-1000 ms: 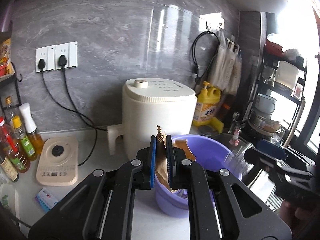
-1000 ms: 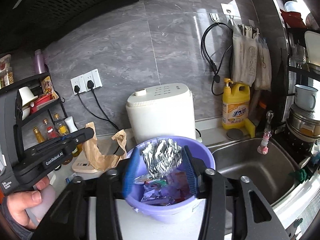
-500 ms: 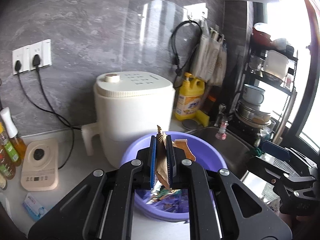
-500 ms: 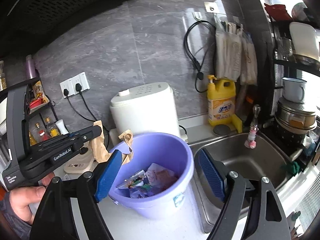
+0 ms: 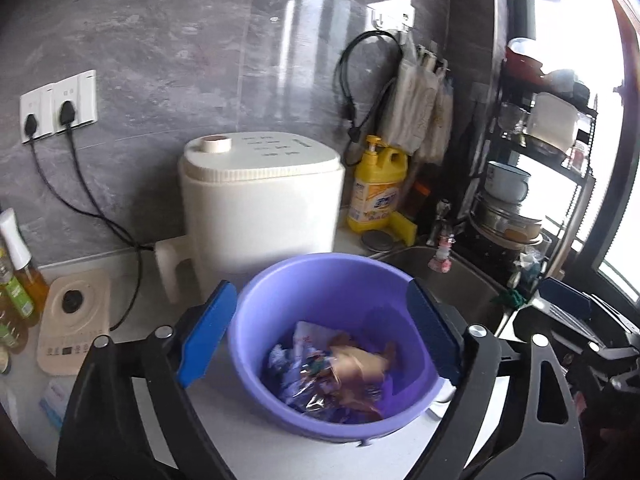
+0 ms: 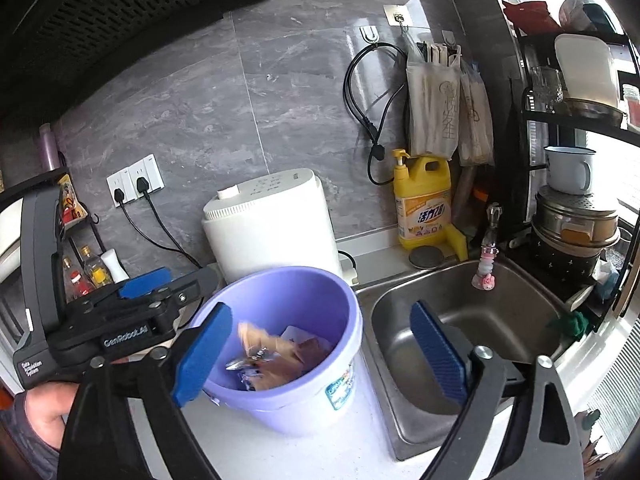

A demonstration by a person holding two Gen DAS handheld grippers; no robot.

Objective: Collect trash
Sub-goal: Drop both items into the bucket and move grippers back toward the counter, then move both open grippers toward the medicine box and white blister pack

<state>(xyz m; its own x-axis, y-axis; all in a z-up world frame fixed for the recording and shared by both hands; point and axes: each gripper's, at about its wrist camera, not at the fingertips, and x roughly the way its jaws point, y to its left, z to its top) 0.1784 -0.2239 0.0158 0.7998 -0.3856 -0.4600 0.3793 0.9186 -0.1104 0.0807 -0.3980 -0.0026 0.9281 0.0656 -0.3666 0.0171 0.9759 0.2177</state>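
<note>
Both wrist views close above round purple plastic bucket (image 5: 336, 360) (image 6: 288, 344), facing grey wall; right view sits further right, over steel sink (image 6: 460, 320).

I count one purple bucket (image 5: 332, 344), one white cooker (image 5: 260, 196), one yellow detergent bottle (image 6: 424, 204), two wall sockets (image 6: 136, 178).

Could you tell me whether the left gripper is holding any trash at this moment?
No, the left gripper is wide open with nothing between its blue pads, and the brown paper lies inside the purple bucket.
</note>
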